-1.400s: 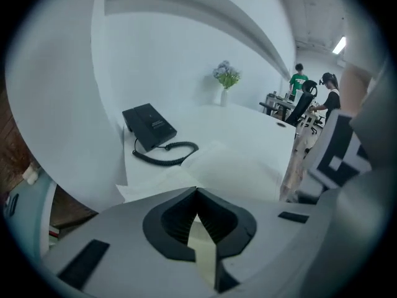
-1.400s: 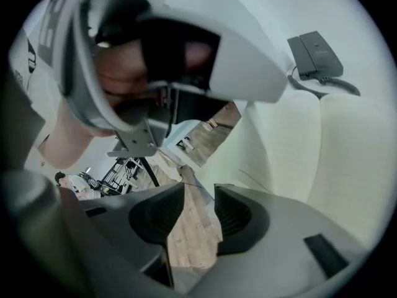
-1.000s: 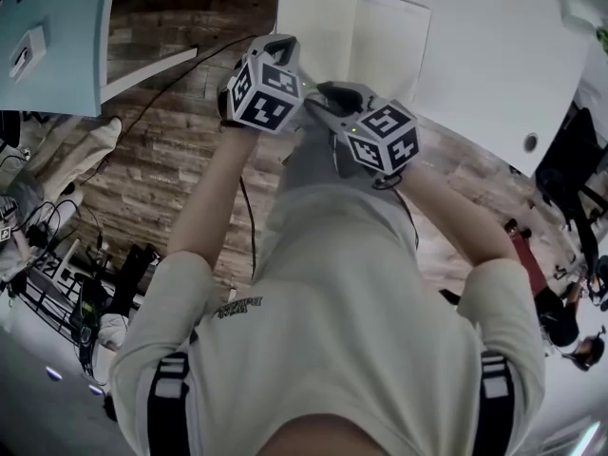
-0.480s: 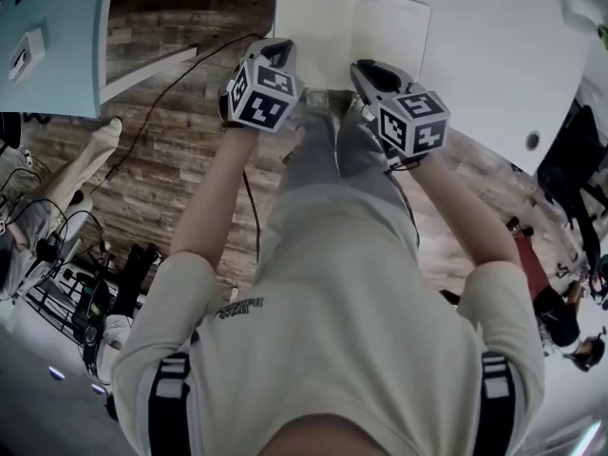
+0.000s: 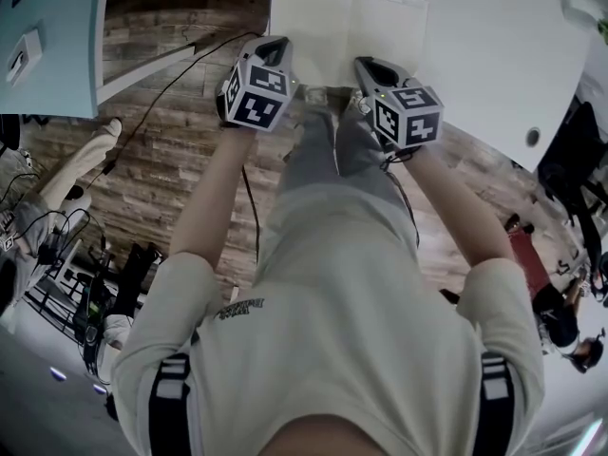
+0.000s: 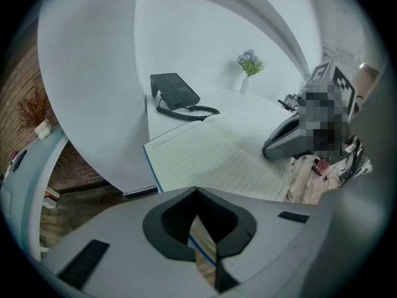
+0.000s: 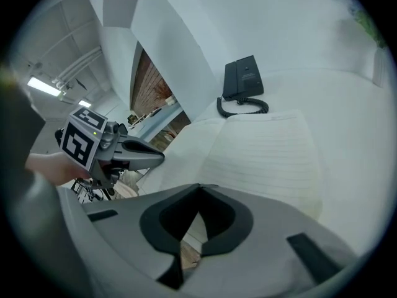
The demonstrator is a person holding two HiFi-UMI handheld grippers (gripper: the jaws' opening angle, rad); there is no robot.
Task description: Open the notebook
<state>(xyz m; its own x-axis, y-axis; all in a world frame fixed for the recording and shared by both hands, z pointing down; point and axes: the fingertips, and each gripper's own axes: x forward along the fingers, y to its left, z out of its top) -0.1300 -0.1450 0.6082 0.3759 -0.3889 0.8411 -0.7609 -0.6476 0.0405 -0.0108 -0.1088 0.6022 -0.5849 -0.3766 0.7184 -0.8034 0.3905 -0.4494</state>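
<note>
The notebook [image 5: 347, 31] lies open on the white table [image 5: 494, 46], its lined pages [image 6: 211, 157] facing up, also seen in the right gripper view [image 7: 260, 157]. My left gripper [image 5: 277, 46] sits at the near left edge of the notebook, its jaws [image 6: 197, 191] shut tip to tip with nothing seen between them. My right gripper [image 5: 366, 65] is at the near edge, right of the spine. Its jaws [image 7: 198, 188] have just been closing and now meet, with nothing between them. Each gripper shows in the other's view: the right gripper [image 6: 285, 144] and the left gripper [image 7: 133, 154].
A black desk telephone [image 6: 177, 92] with a coiled cord stands behind the notebook, also in the right gripper view [image 7: 243, 79]. A small vase of flowers [image 6: 249, 67] is at the back. A cable [image 5: 161, 93] runs over the wooden floor below the table edge.
The right gripper has swung away from the left one, to the right, and now points at the notebook's near edge. The left gripper has stayed put.
</note>
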